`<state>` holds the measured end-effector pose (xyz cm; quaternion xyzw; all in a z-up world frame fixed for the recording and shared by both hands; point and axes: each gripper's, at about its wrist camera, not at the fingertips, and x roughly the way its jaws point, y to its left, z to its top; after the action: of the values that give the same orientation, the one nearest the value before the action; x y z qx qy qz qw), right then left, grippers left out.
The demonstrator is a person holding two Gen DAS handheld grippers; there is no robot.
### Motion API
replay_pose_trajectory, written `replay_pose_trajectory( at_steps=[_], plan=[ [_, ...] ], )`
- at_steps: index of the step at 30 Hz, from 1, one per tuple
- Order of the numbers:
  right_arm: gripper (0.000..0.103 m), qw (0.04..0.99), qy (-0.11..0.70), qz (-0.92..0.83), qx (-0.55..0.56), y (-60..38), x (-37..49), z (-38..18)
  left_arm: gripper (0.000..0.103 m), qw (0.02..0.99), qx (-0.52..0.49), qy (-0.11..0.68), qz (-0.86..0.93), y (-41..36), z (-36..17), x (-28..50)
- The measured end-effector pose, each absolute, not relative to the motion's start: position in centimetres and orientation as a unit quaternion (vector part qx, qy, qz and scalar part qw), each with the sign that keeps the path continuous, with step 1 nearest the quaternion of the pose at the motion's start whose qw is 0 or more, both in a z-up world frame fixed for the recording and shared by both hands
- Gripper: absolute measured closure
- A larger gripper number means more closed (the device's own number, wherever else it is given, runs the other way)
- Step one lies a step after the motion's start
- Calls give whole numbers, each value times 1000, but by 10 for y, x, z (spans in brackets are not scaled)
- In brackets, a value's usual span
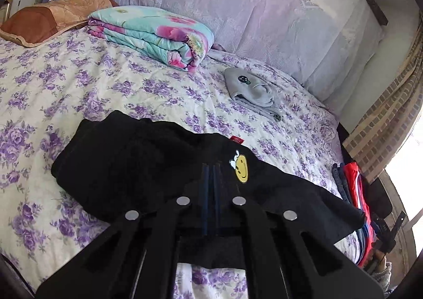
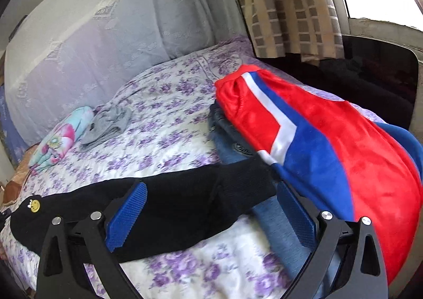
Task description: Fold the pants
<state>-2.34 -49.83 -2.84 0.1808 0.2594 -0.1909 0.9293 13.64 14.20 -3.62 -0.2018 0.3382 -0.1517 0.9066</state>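
Our left gripper (image 1: 210, 180) pinches the black pants (image 1: 137, 161); our right gripper (image 2: 211, 209) (jaws spread) could snag the red garment (image 2: 343, 140).

1 blk pants (image 1: 137, 156), 1 gray garment (image 1: 251, 87), 1 folded blanket (image 1: 153, 34), 1 pillow (image 1: 47, 18).

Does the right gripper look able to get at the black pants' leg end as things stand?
Probably yes: the right gripper is open, its blue pads already astride the black pants, with only the red-and-blue garment lying close beside it.
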Motion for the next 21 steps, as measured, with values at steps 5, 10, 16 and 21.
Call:
replay_pose_trajectory(
  at_steps=[5, 10, 16, 21],
  plan=[
    [46, 896, 324, -123, 279, -540, 7, -61, 97, 891, -245, 363, -117, 162, -54, 145],
    [65, 934, 312, -94, 147, -476, -27, -44, 81, 889, -254, 367, -104, 165, -61, 151],
    [36, 910, 400, -102, 44, -453, -67, -55, 63, 894, -235, 367, -106, 149, -56, 167],
    [34, 930, 316, -72, 171, -489, -77, -27, 56, 894, -223, 372, -107, 141, -60, 165]
  ],
)
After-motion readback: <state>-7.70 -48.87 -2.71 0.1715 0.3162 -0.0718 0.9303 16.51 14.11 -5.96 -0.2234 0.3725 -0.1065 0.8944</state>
